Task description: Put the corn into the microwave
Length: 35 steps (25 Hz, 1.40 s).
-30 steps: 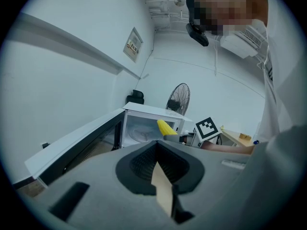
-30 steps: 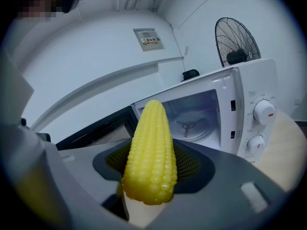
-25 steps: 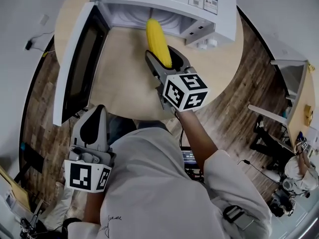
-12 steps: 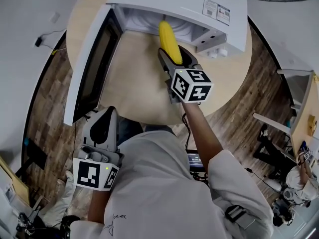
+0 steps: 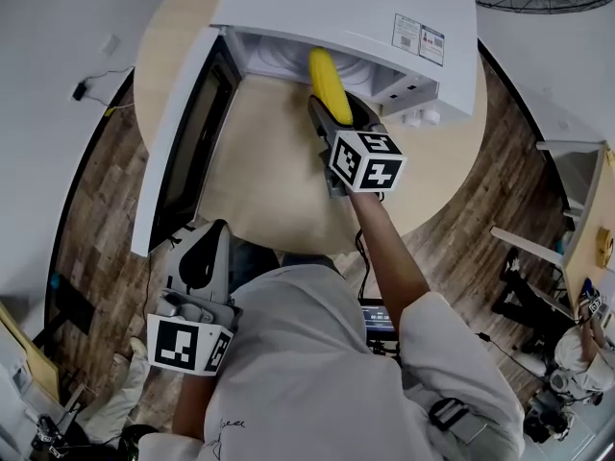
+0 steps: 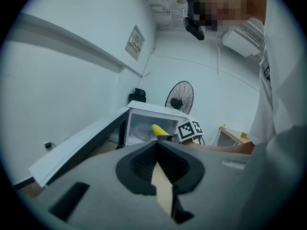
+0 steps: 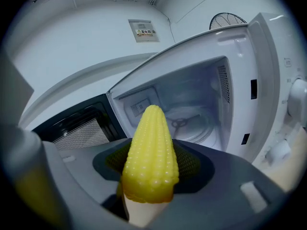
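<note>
corn (image 7: 150,152): clamped lengthwise in right gripper (image 5: 336,109), tip at the microwave (image 5: 327,8) opening, above round table (image 5: 259,181) | door (image 5: 178,142): swung wide open | left gripper (image 6: 156,145): jaws together, empty, well back from microwave

Grey left tool (image 5: 213,230) and right tool (image 5: 336,113) bear black-and-white marker cubes (image 5: 367,159); shirt (image 5: 307,373) off-white.
</note>
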Motion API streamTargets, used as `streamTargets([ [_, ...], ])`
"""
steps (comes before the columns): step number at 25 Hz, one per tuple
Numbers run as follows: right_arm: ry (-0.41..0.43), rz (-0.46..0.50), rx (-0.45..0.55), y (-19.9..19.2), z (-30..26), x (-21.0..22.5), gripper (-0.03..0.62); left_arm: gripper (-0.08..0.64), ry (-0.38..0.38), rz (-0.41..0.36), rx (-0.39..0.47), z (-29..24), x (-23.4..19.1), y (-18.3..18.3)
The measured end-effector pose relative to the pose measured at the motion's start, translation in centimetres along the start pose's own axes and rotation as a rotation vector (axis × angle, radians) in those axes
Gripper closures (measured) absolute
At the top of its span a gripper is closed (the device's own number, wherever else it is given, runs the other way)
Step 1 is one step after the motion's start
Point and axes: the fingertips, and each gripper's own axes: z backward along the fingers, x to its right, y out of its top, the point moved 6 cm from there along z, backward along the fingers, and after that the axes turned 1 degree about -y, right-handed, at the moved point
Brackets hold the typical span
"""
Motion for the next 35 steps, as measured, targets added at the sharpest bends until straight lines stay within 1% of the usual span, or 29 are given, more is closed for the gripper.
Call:
streamTargets([
  [8, -0.062, 0.018, -0.001, 0.6, -1.8, 2.0, 0.331, 0.568, 0.015, 0.001, -0.008, 0.2, -0.7, 0.0],
  [14, -0.099, 0.054, 0.009, 0.9, -3.2, 2.2, 0.331, 0.568, 0.013, 0.003, -0.019, 0.1, -1.0, 0.0],
  [18, -0.127, 0.062, 0.016, 1.2, -4.4, 2.3, 0.331, 0.568, 0.0, 0.031, 0.004, -0.1, -1.1, 0.6],
  [26, -0.168, 0.115, 0.018, 1.8, -6.1, 2.6, 0.331, 0.568, -0.03, 0.024, 0.009, -0.6, -0.7, 1.1],
  [35, -0.199, 0.175, -0.006, 2.4, -7.9, 3.1, 0.331, 0.568, -0.014, 0.042, 0.03, 0.6, -0.9, 1.0],
])
